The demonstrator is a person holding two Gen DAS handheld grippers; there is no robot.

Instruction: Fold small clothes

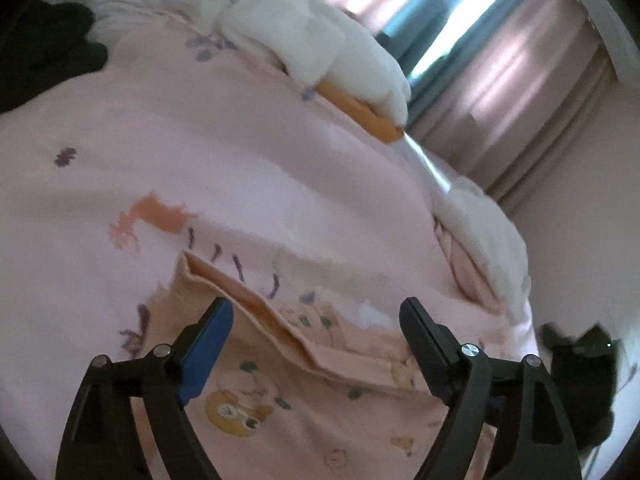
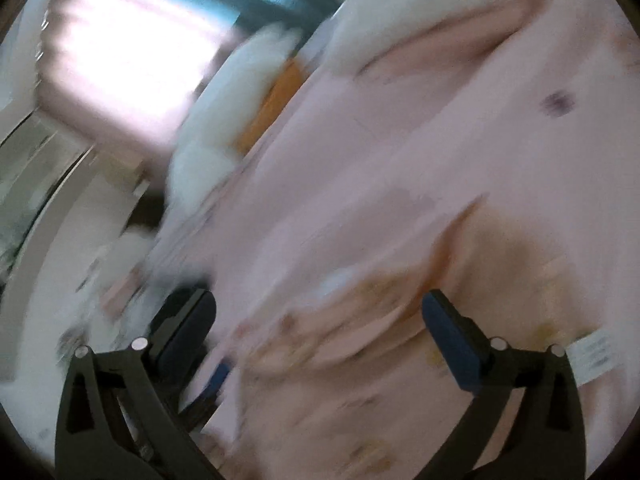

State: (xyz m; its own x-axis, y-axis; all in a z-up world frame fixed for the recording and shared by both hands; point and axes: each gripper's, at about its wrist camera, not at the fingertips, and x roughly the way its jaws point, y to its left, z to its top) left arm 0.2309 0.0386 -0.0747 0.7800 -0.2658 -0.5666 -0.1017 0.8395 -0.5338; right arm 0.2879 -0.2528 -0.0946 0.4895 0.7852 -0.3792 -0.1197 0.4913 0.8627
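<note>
A small peach garment [image 1: 304,396] with bear prints lies on the pink bedsheet [image 1: 224,152], partly folded, with a folded edge running diagonally. My left gripper [image 1: 316,312] is open just above that edge and holds nothing. In the blurred right wrist view the same garment [image 2: 400,340] lies under my right gripper [image 2: 320,300], which is open and empty; a white label [image 2: 596,354] shows at the garment's right side. Another gripper's dark fingers [image 2: 180,332] show at lower left there.
A white fluffy pile [image 1: 320,40] with an orange cloth [image 1: 360,108] sits at the bed's far side. A dark cloth [image 1: 52,40] lies at far left. Pink curtains [image 1: 520,92] and a window stand behind. The bed edge [image 1: 516,312] drops off at right.
</note>
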